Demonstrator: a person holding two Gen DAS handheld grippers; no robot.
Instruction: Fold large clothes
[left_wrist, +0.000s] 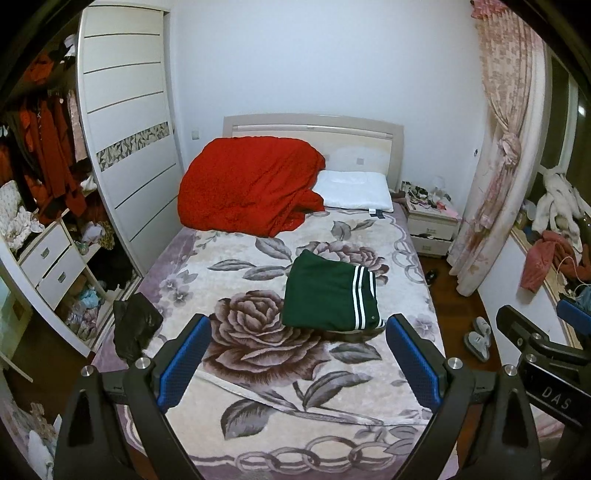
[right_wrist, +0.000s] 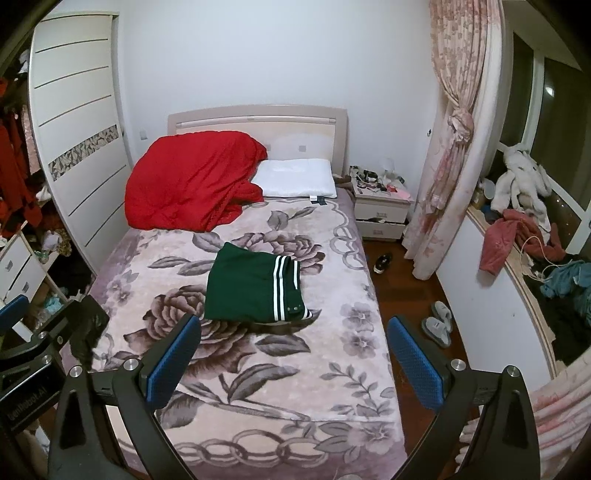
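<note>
A dark green garment (left_wrist: 328, 295) with white stripes lies folded into a rectangle on the flowered bed blanket (left_wrist: 258, 369); it also shows in the right wrist view (right_wrist: 251, 286). My left gripper (left_wrist: 298, 328) is open and empty, held above the near half of the bed, short of the garment. My right gripper (right_wrist: 293, 330) is open and empty, also short of the garment, with its right finger over the bed's right edge. Each gripper shows at the edge of the other's view.
A red quilt (left_wrist: 247, 184) and a white pillow (left_wrist: 354, 190) lie at the head of the bed. A black cloth (left_wrist: 133, 325) hangs at the bed's left edge. An open wardrobe (left_wrist: 55, 221) stands left, a nightstand (left_wrist: 430, 225), curtain (left_wrist: 495, 166), slippers (left_wrist: 478, 338) and cluttered sill (right_wrist: 524, 243) right.
</note>
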